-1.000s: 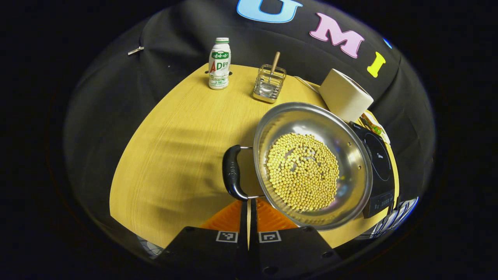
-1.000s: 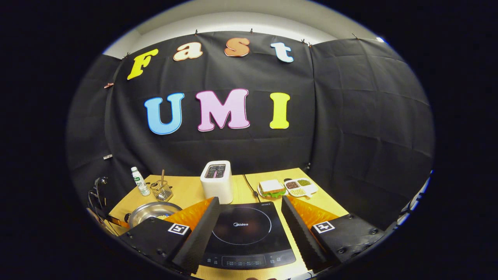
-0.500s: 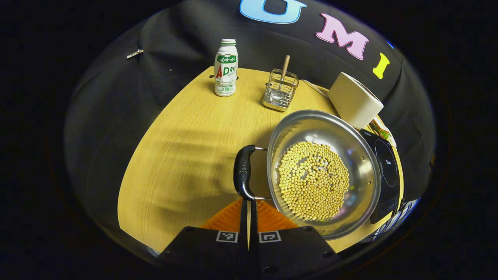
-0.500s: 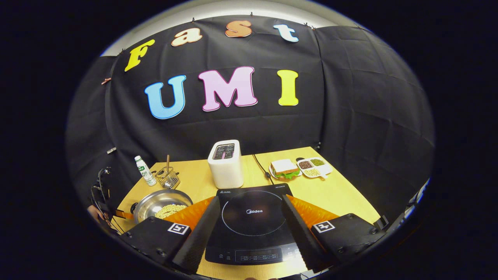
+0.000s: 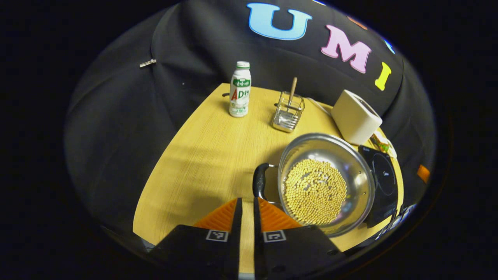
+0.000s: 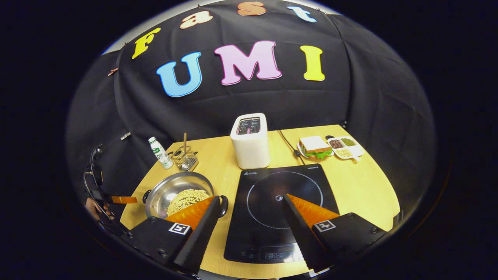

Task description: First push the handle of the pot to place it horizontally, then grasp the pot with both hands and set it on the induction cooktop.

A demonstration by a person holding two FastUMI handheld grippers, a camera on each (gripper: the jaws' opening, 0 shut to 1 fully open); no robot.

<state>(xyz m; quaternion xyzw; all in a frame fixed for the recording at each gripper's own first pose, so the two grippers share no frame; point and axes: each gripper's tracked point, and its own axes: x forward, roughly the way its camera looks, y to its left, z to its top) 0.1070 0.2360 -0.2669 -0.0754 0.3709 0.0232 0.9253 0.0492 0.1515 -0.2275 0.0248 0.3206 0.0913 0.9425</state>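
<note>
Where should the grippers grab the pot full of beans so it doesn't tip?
Probably by its two side handles, one gripper each. The pot has a loop handle on its left and another on its right, so come in from opposite sides and close across each loop.

Two handheld grippers with black bodies and square tags

The left gripper (image 5: 247, 202) has two black blocks, each bearing a black-and-white square marker, with small round screws near the lower edges. The right gripper (image 6: 249, 204) shows the same black housings, one marker on each, screw heads at the corners, and fingers with ribbed inner faces. At the far left of the right gripper view, dark looping cables (image 6: 93, 175) hang near what may be a hand (image 6: 92, 208).
</note>
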